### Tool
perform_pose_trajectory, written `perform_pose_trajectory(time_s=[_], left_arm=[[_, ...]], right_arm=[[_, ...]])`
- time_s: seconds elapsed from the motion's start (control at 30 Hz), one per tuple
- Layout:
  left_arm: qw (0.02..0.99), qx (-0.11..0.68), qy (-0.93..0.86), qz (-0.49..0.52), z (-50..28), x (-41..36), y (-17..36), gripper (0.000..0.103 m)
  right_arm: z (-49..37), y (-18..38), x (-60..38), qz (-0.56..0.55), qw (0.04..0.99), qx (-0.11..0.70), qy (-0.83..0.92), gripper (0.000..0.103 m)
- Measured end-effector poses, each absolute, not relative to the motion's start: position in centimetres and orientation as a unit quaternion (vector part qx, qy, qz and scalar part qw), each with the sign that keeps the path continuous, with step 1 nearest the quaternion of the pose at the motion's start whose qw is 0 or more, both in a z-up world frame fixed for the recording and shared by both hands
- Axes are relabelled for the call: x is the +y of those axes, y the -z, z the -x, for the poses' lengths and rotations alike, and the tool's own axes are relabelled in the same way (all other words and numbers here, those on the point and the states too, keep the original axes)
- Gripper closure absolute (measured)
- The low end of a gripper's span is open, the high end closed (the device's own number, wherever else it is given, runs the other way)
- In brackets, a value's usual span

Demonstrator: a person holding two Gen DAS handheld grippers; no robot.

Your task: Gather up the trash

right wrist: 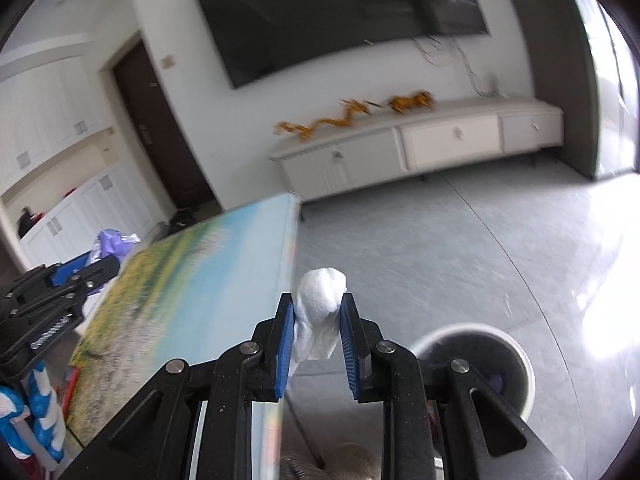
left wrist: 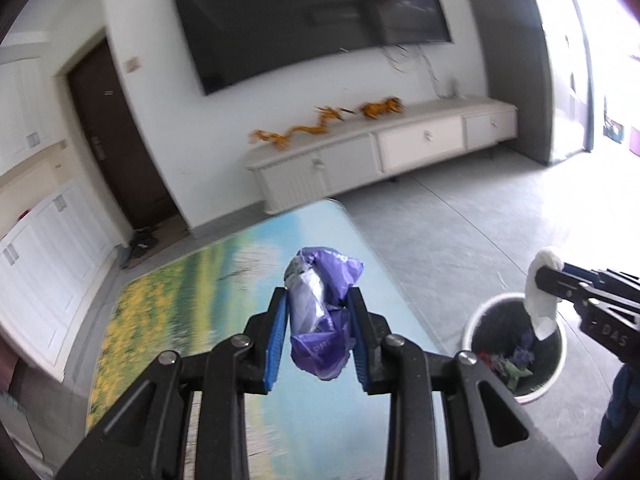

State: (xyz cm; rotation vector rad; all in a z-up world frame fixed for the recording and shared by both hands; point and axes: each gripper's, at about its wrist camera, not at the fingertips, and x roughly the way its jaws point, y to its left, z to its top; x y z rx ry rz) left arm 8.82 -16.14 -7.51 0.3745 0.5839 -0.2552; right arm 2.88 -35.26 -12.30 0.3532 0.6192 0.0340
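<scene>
Both grippers hold trash; the bin's [right wrist: 516,364] contents are partly hidden.

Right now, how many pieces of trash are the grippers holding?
2: a purple bag in the left gripper, a white tissue in the right gripper. More sits in the bin.

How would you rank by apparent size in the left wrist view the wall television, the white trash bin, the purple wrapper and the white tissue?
Largest to smallest:
1. Black wall-mounted television
2. Round white trash bin, though the crumpled purple plastic wrapper looks similar only because it is nearer.
3. Crumpled white tissue
</scene>
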Motion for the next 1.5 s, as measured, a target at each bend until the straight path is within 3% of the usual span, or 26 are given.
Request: perform_pose_trajectory(time_s=[0.57,0.63,0.7,0.83,1.03,1.1,1.23,1.5], left_arm=[[0.794,0.464,0.338,-0.199,-14.4,-34.9,20.3,0.073],[0.783,0.479,0.350,-0.188,-15.0,-36.1,21.1,0.071],[0.774,0.489,0.361,-0.176,-15.4,-37.0,21.5,0.056],[0.770,0.486,0.375,-0.173,-15.2,-37.9,21.4,0.052],[0.781,0.470,0.376,-0.166,-14.6,-36.4,19.1,0.048],[0.794,0.454,0.369,-0.164,-14.6,-35.2,17.8,0.038],[0.825,0.424,0.341,-0.154,-14.2,-31.5,15.3,0.031],[0.888,0.364,0.248,-0.130,-12.8,-21.6,10.6,0.030]], right_arm=[[-4.5,26.9,-47.0,-0.251,0.857,0.433,0.124,0.077],[-4.2,27.7,-47.7,-0.254,0.852,0.437,0.134,0.075],[-4.0,28.2,-48.3,-0.258,0.848,0.440,0.145,0.068],[-3.1,28.4,-48.9,-0.261,0.844,0.439,0.161,0.057],[-2.1,27.4,-49.0,-0.262,0.846,0.431,0.173,0.055],[-1.7,26.4,-48.7,-0.261,0.850,0.424,0.172,0.054],[-1.9,23.7,-46.9,-0.246,0.866,0.405,0.158,0.051],[-2.7,18.1,-39.3,-0.200,0.901,0.373,0.096,0.037]])
